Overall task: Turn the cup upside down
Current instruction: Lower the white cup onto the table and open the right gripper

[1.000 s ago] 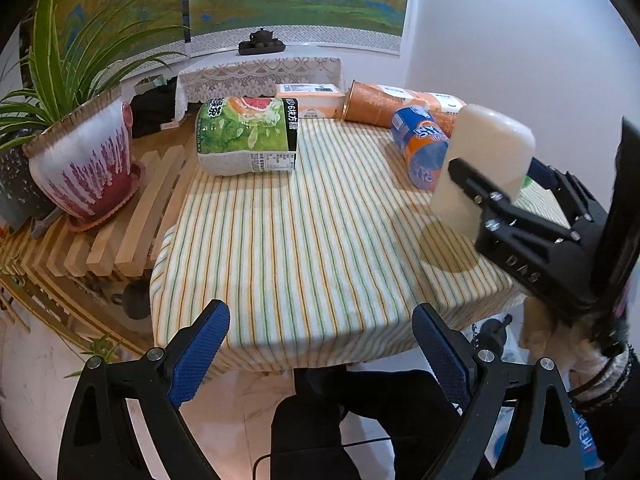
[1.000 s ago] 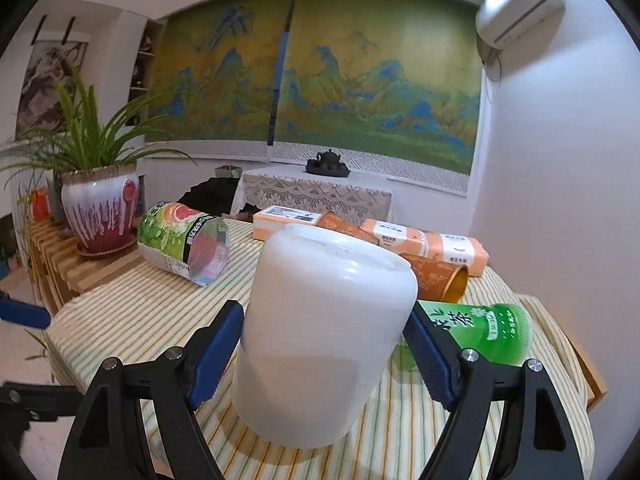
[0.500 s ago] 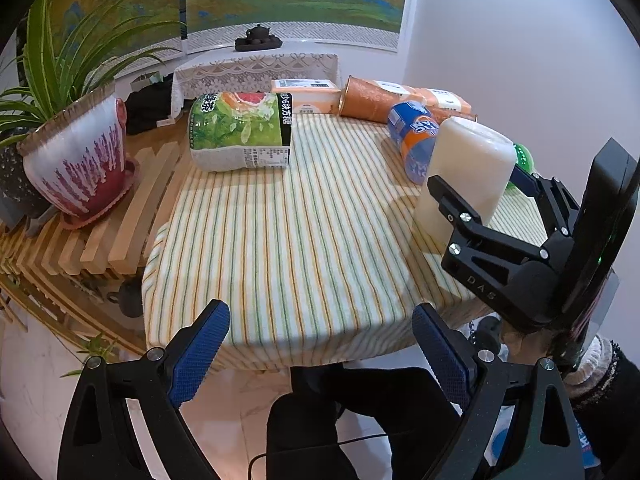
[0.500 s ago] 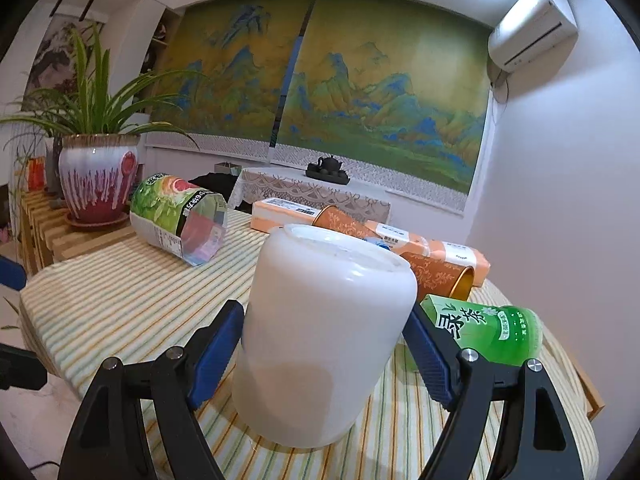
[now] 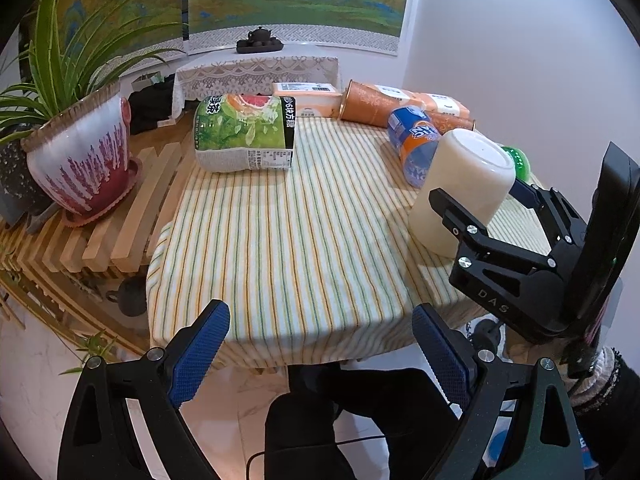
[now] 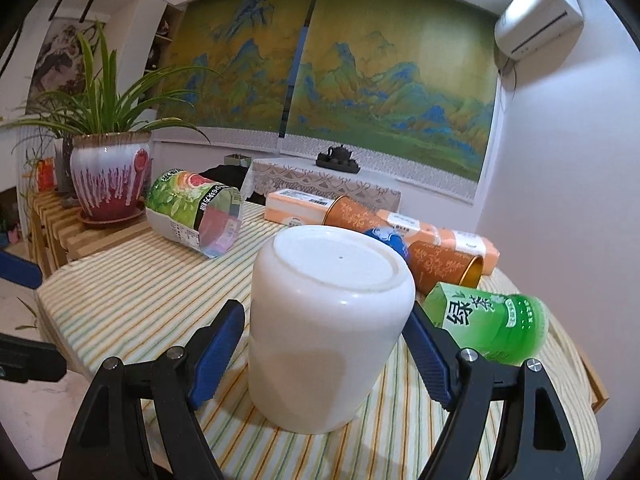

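A white cup (image 6: 324,332) stands upside down on the striped tablecloth (image 6: 132,292), its flat base up. My right gripper (image 6: 324,356) has its blue pads on both sides of the cup's wall, shut on it. In the left wrist view the cup (image 5: 460,184) sits near the table's right edge with the right gripper (image 5: 480,208) around it. My left gripper (image 5: 320,352) is open and empty, held off the table's front edge above the floor.
A green snack bag (image 5: 244,136), an orange box (image 5: 308,96), orange tubes (image 5: 372,104), a blue-orange soda bottle (image 5: 416,144) and a green tea bottle (image 6: 488,320) lie on the table. A potted plant (image 5: 80,160) stands on a slatted bench at left.
The right gripper has lowered the upside-down cup from above the table until its rim rests on the cloth. The left gripper stays about where it was.
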`<state>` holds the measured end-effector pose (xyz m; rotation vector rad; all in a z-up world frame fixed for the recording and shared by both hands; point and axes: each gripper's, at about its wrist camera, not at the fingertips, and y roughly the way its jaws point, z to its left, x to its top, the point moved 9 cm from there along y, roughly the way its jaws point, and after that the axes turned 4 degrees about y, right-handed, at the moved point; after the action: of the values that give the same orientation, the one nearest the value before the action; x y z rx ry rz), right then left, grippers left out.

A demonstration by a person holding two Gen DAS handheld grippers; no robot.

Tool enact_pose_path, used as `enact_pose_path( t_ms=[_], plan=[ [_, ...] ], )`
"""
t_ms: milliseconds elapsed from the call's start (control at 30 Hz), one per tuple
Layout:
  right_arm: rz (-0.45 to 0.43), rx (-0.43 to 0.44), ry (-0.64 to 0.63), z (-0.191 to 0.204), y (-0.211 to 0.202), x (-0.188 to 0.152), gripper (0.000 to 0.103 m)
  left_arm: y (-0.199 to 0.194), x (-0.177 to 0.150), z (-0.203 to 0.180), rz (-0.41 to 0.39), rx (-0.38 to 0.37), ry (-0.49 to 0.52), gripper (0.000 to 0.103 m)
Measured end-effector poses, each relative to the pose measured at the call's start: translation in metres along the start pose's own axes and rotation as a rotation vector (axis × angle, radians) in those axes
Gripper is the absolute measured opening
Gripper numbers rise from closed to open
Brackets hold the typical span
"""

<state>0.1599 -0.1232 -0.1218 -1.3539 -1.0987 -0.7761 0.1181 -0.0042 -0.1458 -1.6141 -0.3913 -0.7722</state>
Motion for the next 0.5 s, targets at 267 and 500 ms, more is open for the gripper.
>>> enact_pose_path(
  t_ms=[267, 500],
  plan=[
    [0.022, 0.012, 0.016, 0.001, -0.008, 0.001, 0.083, -0.008, 0.0, -0.001, -0.012, -0.002, -0.003, 0.095],
    [0.009, 0.012, 0.01, 0.004, -0.018, 0.005, 0.092, -0.018, -0.001, -0.003, -0.027, -0.007, -0.004, 0.095]
  ],
)
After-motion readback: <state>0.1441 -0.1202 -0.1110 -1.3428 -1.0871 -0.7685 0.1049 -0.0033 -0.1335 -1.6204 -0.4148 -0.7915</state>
